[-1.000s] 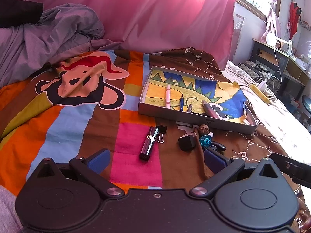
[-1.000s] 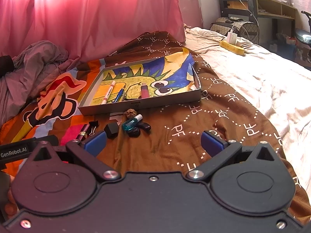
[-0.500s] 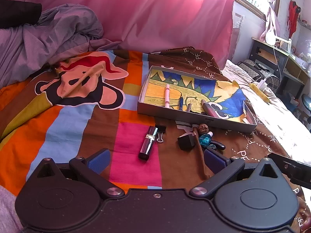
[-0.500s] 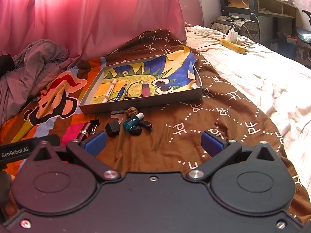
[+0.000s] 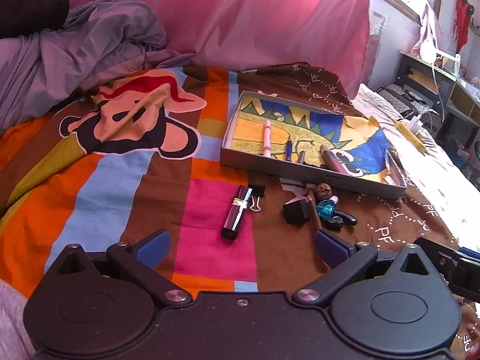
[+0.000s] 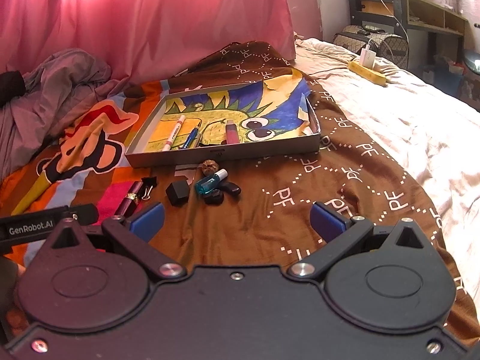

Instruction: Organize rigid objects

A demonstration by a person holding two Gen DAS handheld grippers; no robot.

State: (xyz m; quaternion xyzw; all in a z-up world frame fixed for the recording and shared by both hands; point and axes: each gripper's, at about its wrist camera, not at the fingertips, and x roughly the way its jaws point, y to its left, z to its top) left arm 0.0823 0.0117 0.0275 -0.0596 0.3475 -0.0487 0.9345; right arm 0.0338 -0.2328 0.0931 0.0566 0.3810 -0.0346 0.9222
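Note:
A shallow grey box (image 5: 309, 175) (image 6: 228, 153) lined with a dinosaur drawing lies on the bed and holds a pink marker (image 5: 266, 142), a blue pen (image 6: 190, 138) and a purple tube (image 6: 231, 132). In front of it lie a dark lipstick (image 5: 237, 211), a binder clip (image 5: 256, 198), a black cube (image 6: 177, 193), a walnut (image 6: 209, 166), a teal bottle (image 6: 210, 182) and a small black piece (image 6: 229, 189). My left gripper (image 5: 241, 244) and right gripper (image 6: 237, 219) both hover open and empty just short of these items.
A patterned blanket (image 5: 120, 186) covers the bed, with a crumpled grey sheet (image 5: 75, 54) at the far left and a pink curtain (image 6: 150, 15) behind. A yellow power strip (image 6: 367, 70) lies on the white bedding at right, before a desk (image 6: 420, 9).
Both grippers have drifted slightly closer to the box and loose items. Nothing was picked up and both stay open.

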